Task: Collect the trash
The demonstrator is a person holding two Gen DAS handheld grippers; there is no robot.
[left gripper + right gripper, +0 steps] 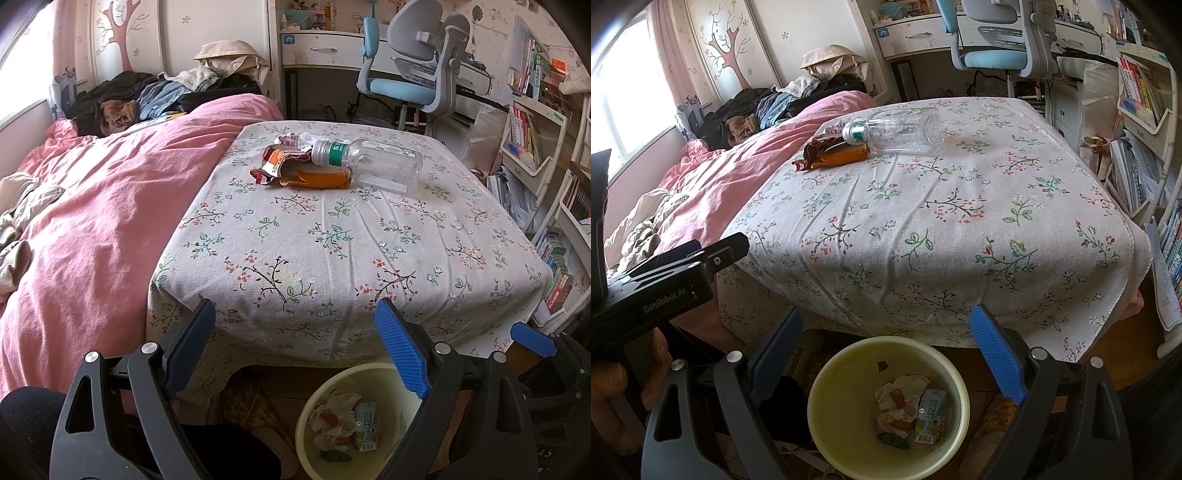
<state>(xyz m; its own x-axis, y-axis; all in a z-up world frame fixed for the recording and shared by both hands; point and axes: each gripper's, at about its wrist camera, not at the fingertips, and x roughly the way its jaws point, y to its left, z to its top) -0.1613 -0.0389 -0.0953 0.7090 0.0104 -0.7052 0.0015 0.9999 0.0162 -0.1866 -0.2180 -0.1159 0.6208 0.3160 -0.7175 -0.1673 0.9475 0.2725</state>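
On the far side of the floral-cloth table (332, 240) (923, 229) lies a clear plastic bottle (373, 162) (905, 131) with a green label, on its side. A crumpled red-and-white wrapper (279, 157) (816, 147) and a strip of orange peel (317, 180) (846, 155) touch its neck. A pale yellow bin (354, 376) (849, 369) stands on the floor below the table's near edge and holds tissue, a small carton and peel. My left gripper (295, 306) and right gripper (886, 314) both hover over the bin, open, with nothing between their fingers.
A bed with a pink duvet (92, 221) (738, 170) and a clothes pile runs along the table's left side. A blue-grey desk chair (413, 74) stands behind the table and bookshelves (535, 147) to the right. A slipper (255, 410) lies left of the bin. A hand (613, 387) holds the left gripper.
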